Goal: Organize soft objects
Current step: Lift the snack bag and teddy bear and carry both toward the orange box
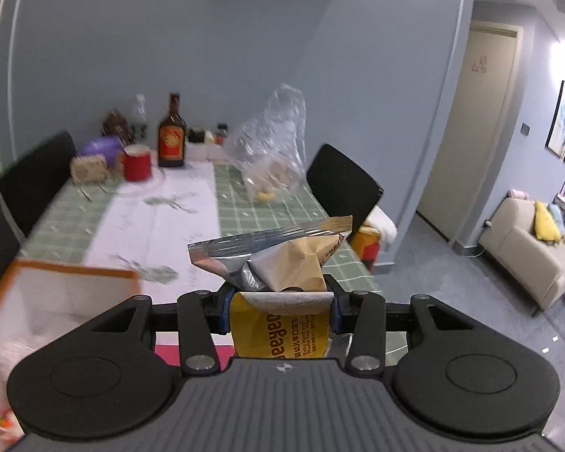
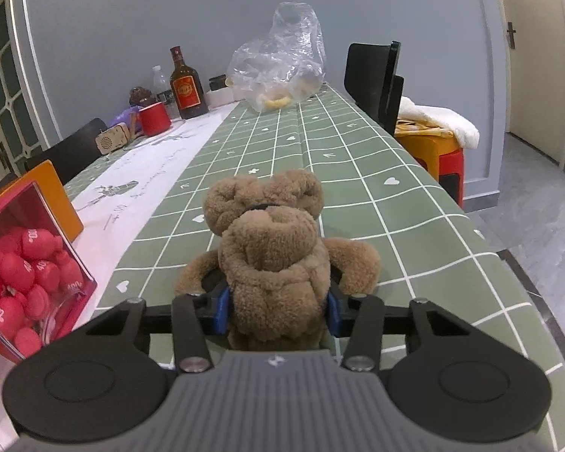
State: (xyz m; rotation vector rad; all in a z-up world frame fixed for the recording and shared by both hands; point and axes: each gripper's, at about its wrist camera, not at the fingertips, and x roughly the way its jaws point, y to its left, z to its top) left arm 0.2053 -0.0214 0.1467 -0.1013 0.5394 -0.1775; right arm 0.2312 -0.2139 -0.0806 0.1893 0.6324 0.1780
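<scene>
Brown teddy bear [image 2: 271, 263] sits on the green checked tablecloth [image 2: 358, 173], near the table's front edge. Right gripper [image 2: 277, 310] has its blue pads pressed into the bear's body on both sides, so it grasps it. Left gripper [image 1: 282, 310] is clenched on a yellow wet wipes pack [image 1: 282, 324], held up above the table. Pink box w/ red soft balls [image 2: 22, 271] stands at left; clear plastic bag [image 2: 282, 64] and brown bottle [image 2: 184, 86] are at the far end.

You're looking at a yellow wipes pack [image 1: 278, 329], crumpled, lifted above the table; a brown teddy [image 2: 273, 263] is lying on green cloth.
</scene>
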